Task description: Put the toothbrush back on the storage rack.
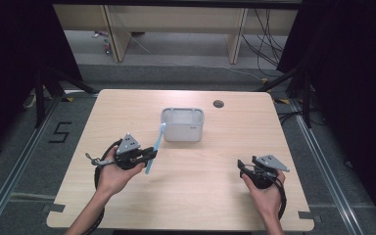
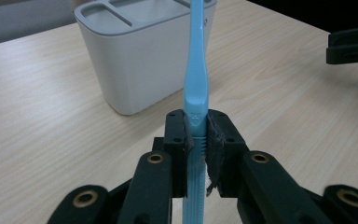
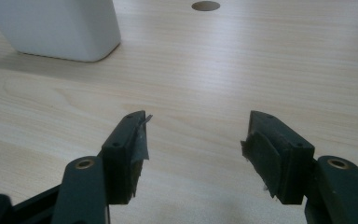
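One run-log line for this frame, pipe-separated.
left tool: shut on blue toothbrush, lifted | right tool: open, empty, over table | grey holder: upright, mid-table, toothbrush not yet in

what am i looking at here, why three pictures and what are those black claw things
A person sits at a wooden table and holds a hand-operated gripper in each hand; the black claws are each gripper's two jaws.

The high view comes from a fixed camera above the table. The other two pictures come from small cameras riding on the grippers, each looking along its own jaws.

On the table stands a white toothbrush holder with compartments in its top. Behind it there is a round cable hole in the tabletop.

The left gripper is shut on a light blue toothbrush, clamped near the middle of its handle so it stands upright in front of the holder. The right gripper rests apart with its jaws open and nothing between them.
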`<state>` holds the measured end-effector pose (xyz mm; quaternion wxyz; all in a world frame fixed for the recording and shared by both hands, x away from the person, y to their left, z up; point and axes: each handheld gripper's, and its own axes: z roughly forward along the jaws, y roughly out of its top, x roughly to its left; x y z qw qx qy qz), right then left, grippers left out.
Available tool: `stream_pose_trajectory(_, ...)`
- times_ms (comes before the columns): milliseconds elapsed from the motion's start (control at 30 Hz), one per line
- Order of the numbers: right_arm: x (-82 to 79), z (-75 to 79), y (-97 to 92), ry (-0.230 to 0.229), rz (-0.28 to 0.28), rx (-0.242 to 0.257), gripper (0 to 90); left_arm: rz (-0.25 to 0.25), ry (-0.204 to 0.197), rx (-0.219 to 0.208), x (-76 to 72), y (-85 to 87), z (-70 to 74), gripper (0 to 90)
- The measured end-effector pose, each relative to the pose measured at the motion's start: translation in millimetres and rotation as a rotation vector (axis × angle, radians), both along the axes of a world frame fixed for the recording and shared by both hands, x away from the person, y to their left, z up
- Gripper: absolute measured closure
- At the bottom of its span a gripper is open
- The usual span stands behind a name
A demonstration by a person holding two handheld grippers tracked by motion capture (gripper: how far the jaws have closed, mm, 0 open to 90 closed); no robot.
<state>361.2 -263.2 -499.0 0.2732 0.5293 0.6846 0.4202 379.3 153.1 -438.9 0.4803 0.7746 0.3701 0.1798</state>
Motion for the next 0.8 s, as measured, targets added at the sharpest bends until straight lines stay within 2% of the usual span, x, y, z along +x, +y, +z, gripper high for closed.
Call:
stream_pose_trajectory(33,0.3,-0.3,-0.5,-0.005,0.006,-0.011,39.1,0.002,-0.004,-0.003,0.5,0.0,0.4,78.5)
stream_pose_trajectory(133,0.2,-1.3,0.6,0.002,-0.003,0.013,38.6,0.008,-0.027,-0.014,1.3,-0.1,2.1,78.5)
stream_pose_trajectory(233,0.5,-1.5,0.5,-0.005,-0.004,0.011,38.5,0.017,-0.049,-0.038,2.5,-0.4,2.9,78.5)
stream_pose_trajectory(300,0.5,-1.4,0.4,-0.008,0.001,0.011,38.3,0.021,-0.055,-0.036,2.8,-0.2,3.7,78.5)
stream_pose_trajectory(533,0.3,-0.9,0.6,-0.011,0.000,0.016,38.1,0.048,-0.113,-0.097,8.0,-1.8,8.1,78.5)
stream_pose_trajectory(767,0.2,-0.9,0.4,-0.011,-0.001,0.016,38.0,0.053,-0.154,-0.112,12.7,-3.7,11.9,78.5)
stream_pose_trajectory(800,-3.0,0.4,3.6,0.024,-0.038,0.040,38.0,0.055,-0.160,-0.118,13.6,-4.3,13.5,78.5)
